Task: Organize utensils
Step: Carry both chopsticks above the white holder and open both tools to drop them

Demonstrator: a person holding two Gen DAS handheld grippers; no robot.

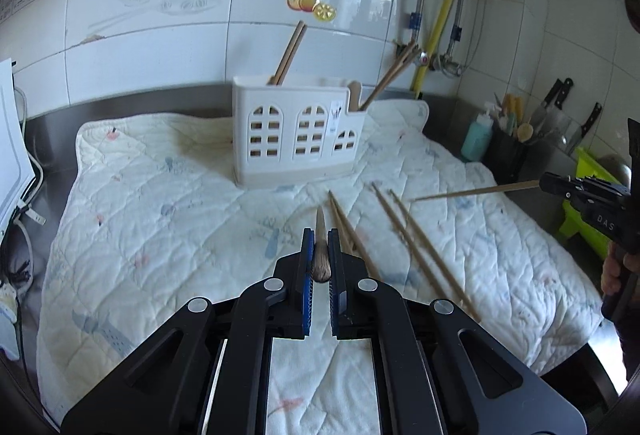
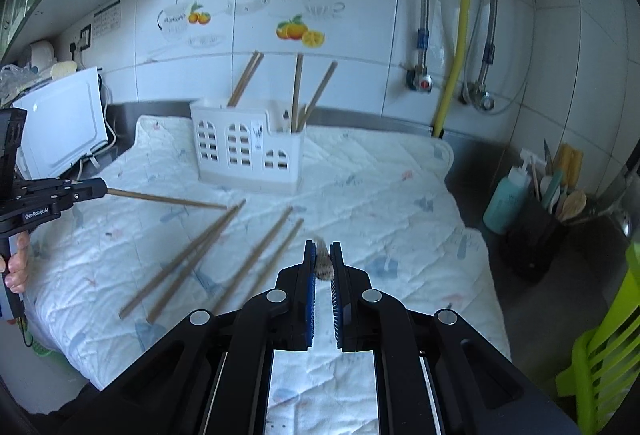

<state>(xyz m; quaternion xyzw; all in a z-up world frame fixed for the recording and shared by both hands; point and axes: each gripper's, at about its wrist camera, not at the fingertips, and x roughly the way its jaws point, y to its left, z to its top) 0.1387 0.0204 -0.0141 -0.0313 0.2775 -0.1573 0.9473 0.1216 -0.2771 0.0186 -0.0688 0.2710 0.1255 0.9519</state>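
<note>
A white utensil holder with arched cut-outs stands at the back of the quilted cloth, with chopsticks upright in it; it also shows in the right wrist view. My left gripper is shut on a wooden chopstick pointing forward above the cloth. My right gripper is shut on another chopstick, seen end-on. From the left wrist view the right gripper holds its chopstick level at the right. Several loose chopsticks lie on the cloth in front of the holder.
The quilted cloth covers a steel counter. A microwave stands at the left. A black caddy with utensils, a teal bottle and knives stand at the right. A green rack is at the far right.
</note>
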